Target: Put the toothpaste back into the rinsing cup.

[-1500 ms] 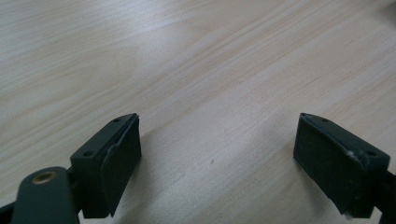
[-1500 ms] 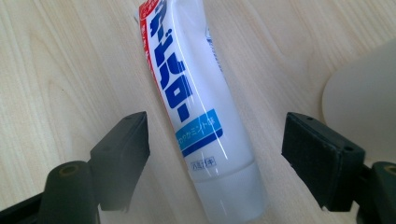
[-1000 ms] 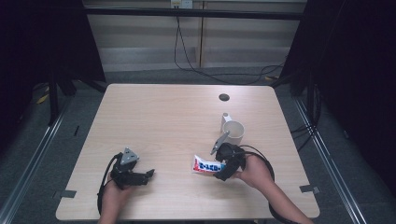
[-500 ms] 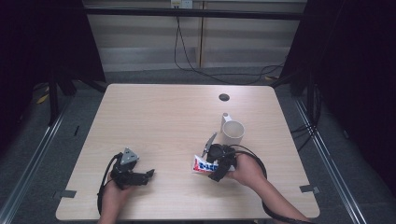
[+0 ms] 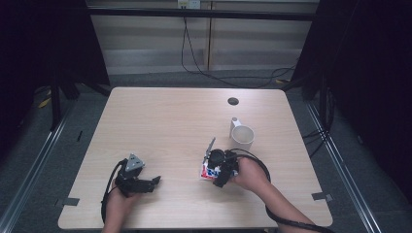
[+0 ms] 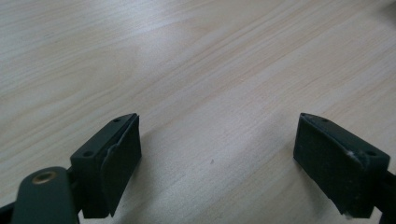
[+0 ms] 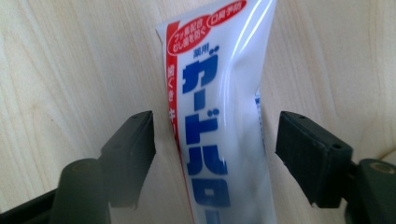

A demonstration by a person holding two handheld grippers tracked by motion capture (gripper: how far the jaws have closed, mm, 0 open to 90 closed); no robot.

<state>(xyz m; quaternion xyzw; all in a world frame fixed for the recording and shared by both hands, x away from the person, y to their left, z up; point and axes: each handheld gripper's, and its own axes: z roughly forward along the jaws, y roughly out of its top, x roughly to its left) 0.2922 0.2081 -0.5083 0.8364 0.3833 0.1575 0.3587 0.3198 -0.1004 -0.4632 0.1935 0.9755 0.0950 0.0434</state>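
Note:
A white toothpaste tube (image 7: pixel 219 116) with blue and red lettering lies flat on the wooden table. My right gripper (image 7: pixel 214 154) is open and straddles it, one jaw on each side with gaps to the tube. From above, the right gripper (image 5: pixel 217 169) sits over the tube (image 5: pixel 210 171) right of the table's middle, near the front. My left gripper (image 5: pixel 154 181) rests open near the front left, and between its jaws the left gripper (image 6: pixel 217 156) holds only bare wood.
A white mug (image 5: pixel 241 135) stands just behind and right of the right gripper. A dark round hole (image 5: pixel 233 101) is set in the table (image 5: pixel 165 121) farther back. Cables trail from both grippers toward the front edge.
The right gripper has moved left and down onto the tube, so its jaws now straddle it. The left gripper has stayed put.

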